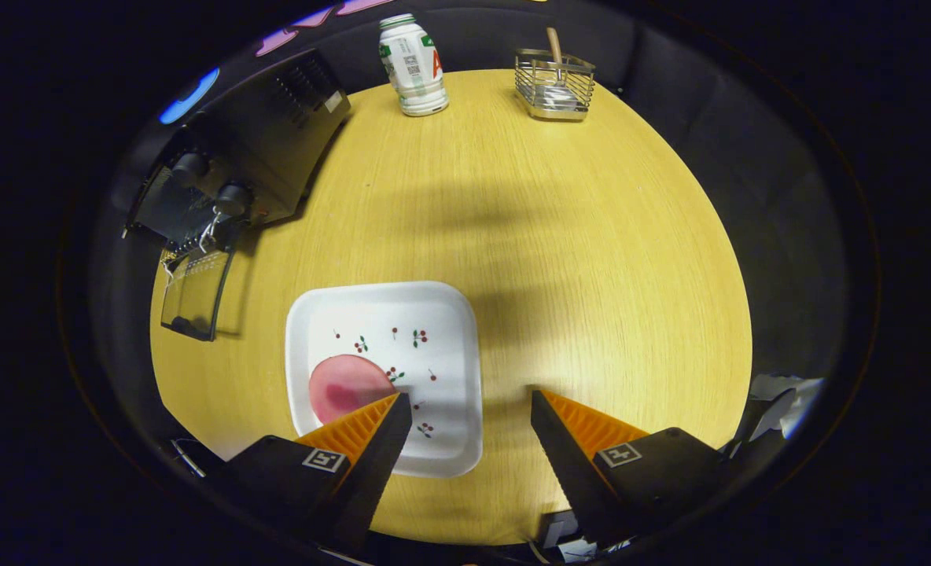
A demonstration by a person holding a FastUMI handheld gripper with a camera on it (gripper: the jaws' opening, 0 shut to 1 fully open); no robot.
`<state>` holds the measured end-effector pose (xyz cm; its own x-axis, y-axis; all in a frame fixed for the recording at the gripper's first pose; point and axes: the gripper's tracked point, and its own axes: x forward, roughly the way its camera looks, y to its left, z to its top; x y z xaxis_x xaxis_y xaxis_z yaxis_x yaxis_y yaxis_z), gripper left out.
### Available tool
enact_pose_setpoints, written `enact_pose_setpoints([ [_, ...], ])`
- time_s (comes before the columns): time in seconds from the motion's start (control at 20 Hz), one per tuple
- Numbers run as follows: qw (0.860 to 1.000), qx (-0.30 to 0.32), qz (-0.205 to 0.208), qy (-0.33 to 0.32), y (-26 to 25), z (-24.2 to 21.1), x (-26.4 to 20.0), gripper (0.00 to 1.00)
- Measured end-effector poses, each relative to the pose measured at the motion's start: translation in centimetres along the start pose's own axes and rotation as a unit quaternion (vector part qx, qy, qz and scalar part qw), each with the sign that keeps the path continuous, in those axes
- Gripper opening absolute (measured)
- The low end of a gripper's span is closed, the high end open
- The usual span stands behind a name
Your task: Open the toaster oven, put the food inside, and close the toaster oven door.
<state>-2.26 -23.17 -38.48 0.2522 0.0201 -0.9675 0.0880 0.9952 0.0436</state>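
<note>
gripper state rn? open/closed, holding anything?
Gripper: open, fingers spread wide, holding nothing. It hovers over the white plate; the pink food slice lies by the left finger, not between the fingers.

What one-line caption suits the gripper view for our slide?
Open hand-held gripper above a white plate with pink food; toaster oven, door down.

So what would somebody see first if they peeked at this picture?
Probably the square white plate with little cherry prints on the round yellow wooden table, with a round pink slice of food on it just ahead of the open gripper. Next, the black toaster oven beyond the plate, its glass door hanging open.
</note>
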Motion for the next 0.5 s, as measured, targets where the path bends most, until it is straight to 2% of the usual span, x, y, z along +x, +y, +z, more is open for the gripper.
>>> enact_pose_setpoints([
  [0.1, 1.000, 0.005, -0.007, 0.001, -0.4, -0.1, 0.2, 0.93],
  [0.15, 1.000, 0.005, -0.007, 0.001, -0.4, 0.4, 0.5, 0.85],
  [0.3, 1.000, 0.018, -0.017, 0.004, -1.1, 0.3, 0.7, 0.69],
  [0.4, 0.999, 0.034, -0.010, 0.014, -0.3, 0.5, 0.5, 0.54],
  [0.45, 0.999, 0.037, -0.002, 0.023, -0.1, 0.5, 0.5, 0.38],
  [0.5, 0.999, 0.043, 0.007, 0.031, 0.0, 0.7, 0.4, 0.35],
])
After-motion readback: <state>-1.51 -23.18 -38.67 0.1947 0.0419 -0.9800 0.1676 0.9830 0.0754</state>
